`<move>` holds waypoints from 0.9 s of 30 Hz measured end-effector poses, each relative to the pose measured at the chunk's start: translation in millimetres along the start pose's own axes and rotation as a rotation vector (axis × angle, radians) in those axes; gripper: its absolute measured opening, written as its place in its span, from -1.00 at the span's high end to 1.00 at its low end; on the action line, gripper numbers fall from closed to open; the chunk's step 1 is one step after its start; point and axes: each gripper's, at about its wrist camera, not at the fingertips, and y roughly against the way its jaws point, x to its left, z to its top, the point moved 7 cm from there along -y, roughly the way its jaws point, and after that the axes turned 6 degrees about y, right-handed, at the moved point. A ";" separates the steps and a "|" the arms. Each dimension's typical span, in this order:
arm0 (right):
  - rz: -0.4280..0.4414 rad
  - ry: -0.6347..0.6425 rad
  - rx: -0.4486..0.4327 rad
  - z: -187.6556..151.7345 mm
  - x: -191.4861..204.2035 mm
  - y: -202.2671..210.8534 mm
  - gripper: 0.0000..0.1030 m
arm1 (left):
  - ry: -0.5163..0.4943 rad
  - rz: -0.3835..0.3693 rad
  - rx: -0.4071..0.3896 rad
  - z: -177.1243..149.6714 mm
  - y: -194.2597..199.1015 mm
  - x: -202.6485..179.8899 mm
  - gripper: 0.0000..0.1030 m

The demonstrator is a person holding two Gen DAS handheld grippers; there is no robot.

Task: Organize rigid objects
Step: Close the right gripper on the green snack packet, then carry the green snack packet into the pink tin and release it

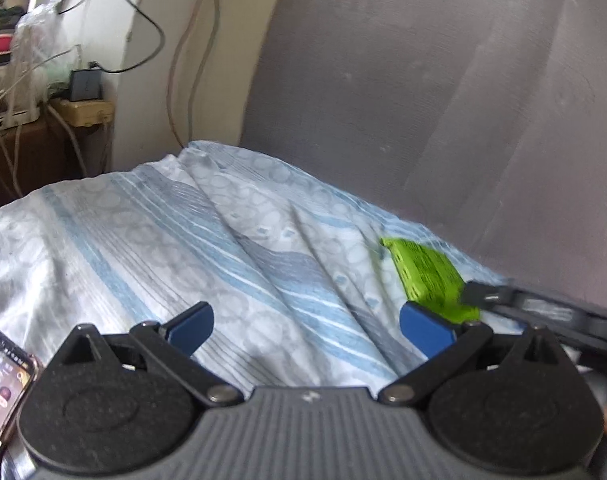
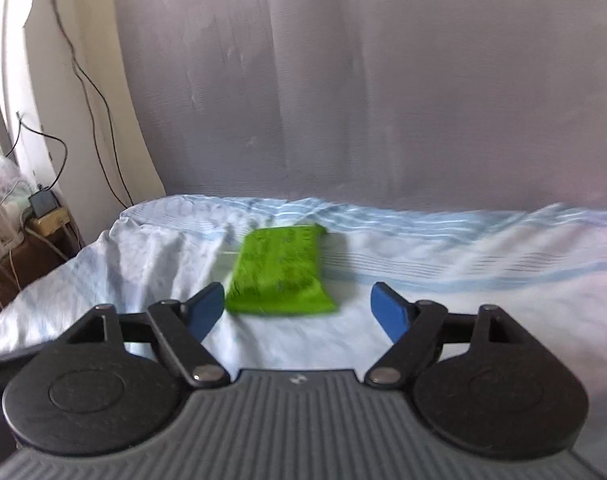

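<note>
While both wide | L tongs (image 1: 306, 334) empty | R tongs (image 2: 297, 312) empty, near green pack (image 2: 281, 270)

Soft, even daylight, no hard shadows. Motion blur smears the green packet (image 2: 281, 270) and bedsheet (image 2: 463, 280); fisheye bends the edges.

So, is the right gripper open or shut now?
Open. In the right wrist view the right gripper has its blue pads wide apart with nothing between them; the green packet lies flat on the bedsheet just ahead, untouched.

A green packet (image 2: 281, 270) lies on the bedsheet (image 2: 463, 280), beyond spread blue fingers (image 2: 207, 312).
</note>
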 end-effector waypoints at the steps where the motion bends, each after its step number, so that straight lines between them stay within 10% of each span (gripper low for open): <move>1: -0.005 -0.003 0.018 0.4 2.2 -12.7 -0.62 | 0.010 0.009 -0.012 1.5 1.0 1.3 -0.99; 9: -0.012 0.081 0.104 -0.6 17.0 -57.0 -0.45 | -0.018 0.034 -0.051 1.0 4.8 -8.2 -0.99; 17: 0.044 0.155 0.138 -39.8 -17.6 29.6 -0.43 | -0.297 -0.149 -0.118 -24.4 20.2 -60.7 -0.99; 22: 0.103 0.156 0.156 -90.9 -57.6 135.9 -0.44 | -0.456 -0.467 0.130 -72.6 37.0 -111.6 -0.99; 27: 0.051 0.051 0.113 -133.4 -102.4 229.5 -0.44 | -0.356 -0.739 0.535 -122.2 66.9 -163.0 -0.89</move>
